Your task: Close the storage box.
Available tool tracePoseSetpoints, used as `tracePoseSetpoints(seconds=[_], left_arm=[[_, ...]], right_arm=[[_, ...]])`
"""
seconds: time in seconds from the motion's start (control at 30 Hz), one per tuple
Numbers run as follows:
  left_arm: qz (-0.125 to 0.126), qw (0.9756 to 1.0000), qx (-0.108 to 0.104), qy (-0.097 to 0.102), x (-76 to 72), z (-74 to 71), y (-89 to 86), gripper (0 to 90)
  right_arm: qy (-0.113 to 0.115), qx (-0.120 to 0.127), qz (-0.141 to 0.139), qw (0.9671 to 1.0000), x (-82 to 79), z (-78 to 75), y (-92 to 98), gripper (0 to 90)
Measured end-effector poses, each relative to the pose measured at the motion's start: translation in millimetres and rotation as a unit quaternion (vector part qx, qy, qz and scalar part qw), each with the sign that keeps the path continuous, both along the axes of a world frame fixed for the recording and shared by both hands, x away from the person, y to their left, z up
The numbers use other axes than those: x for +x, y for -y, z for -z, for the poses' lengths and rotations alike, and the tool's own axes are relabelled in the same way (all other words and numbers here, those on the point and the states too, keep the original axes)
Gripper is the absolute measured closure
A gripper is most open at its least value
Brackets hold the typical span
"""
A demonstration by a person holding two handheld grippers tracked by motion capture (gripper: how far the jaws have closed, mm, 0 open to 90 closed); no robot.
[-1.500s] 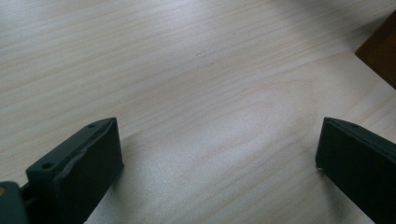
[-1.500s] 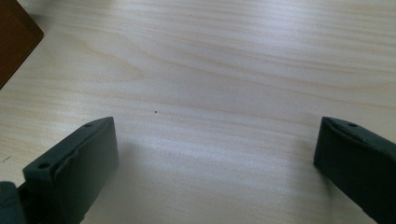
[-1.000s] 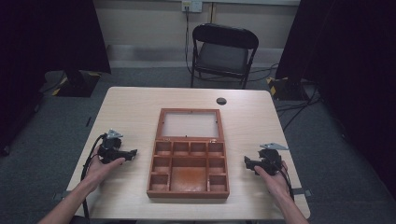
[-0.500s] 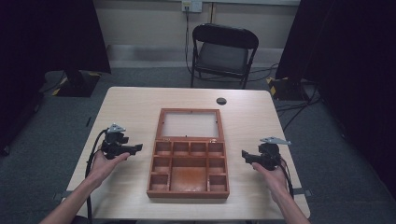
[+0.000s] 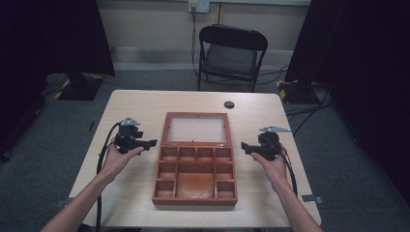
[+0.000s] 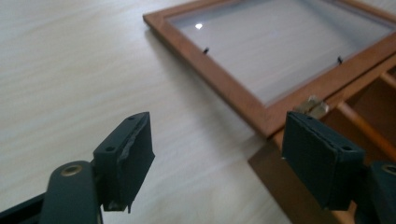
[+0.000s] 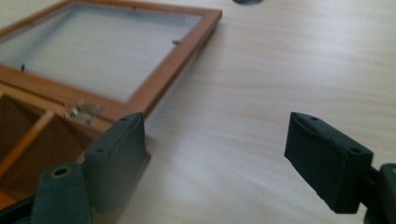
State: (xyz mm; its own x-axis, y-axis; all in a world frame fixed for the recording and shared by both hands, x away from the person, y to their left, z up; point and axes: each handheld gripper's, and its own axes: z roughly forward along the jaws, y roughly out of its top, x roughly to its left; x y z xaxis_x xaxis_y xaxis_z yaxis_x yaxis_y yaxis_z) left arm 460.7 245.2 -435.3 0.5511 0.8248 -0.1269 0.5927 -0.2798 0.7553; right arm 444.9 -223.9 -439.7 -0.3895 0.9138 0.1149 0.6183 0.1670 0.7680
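small dark round thing (image 5: pixel 229 104) beyond the box (image 5: pixel 196 166): too small to identify.

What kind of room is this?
Probably a lab or recording studio: dark curtains flank a bare table, cables trail across the carpet, and a folding chair stands by the wall.

High view overhead facing forward, gripper views close (sharing box (image 5: pixel 196 159) lid)

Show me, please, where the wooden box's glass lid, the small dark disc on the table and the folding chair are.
glass lid (image 5: pixel 197 129): high view, middle of the pane.
dark disc (image 5: pixel 229 104): high view, its centre.
folding chair (image 5: pixel 230 59): high view, the seat.
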Motion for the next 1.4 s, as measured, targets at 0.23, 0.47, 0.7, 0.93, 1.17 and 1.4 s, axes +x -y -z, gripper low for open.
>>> tracePoseSetpoints(seconds=[0.23,0.47,0.7,0.93,1.17,1.4], left_arm=[[-0.002,0.9997,-0.020,0.014,23.9,-13.8,10.8,19.5],[-0.011,0.9987,-0.039,-0.032,41.6,6.6,25.8,20.3],[-0.017,0.9984,-0.025,-0.047,51.8,18.0,31.0,20.6],[-0.016,0.9963,-0.032,-0.078,56.3,27.5,29.6,21.9],[-0.014,0.9953,-0.041,-0.087,55.4,32.1,35.9,21.3],[-0.009,0.9939,-0.058,-0.093,55.6,36.6,41.1,18.3]], right_arm=[[-0.002,-0.018,-0.026,0.9995,29.0,-16.6,-21.8,18.6],[-0.038,0.027,-0.043,0.9980,55.5,-2.7,-37.6,17.3],[-0.083,0.025,-0.052,0.9949,66.2,11.2,-50.2,15.5],[-0.098,0.042,-0.054,0.9928,68.6,19.9,-54.7,15.5],[-0.128,0.068,-0.050,0.9882,71.8,29.1,-62.5,13.1],[-0.140,0.109,-0.056,0.9826,78.3,39.4,-73.6,10.0]])
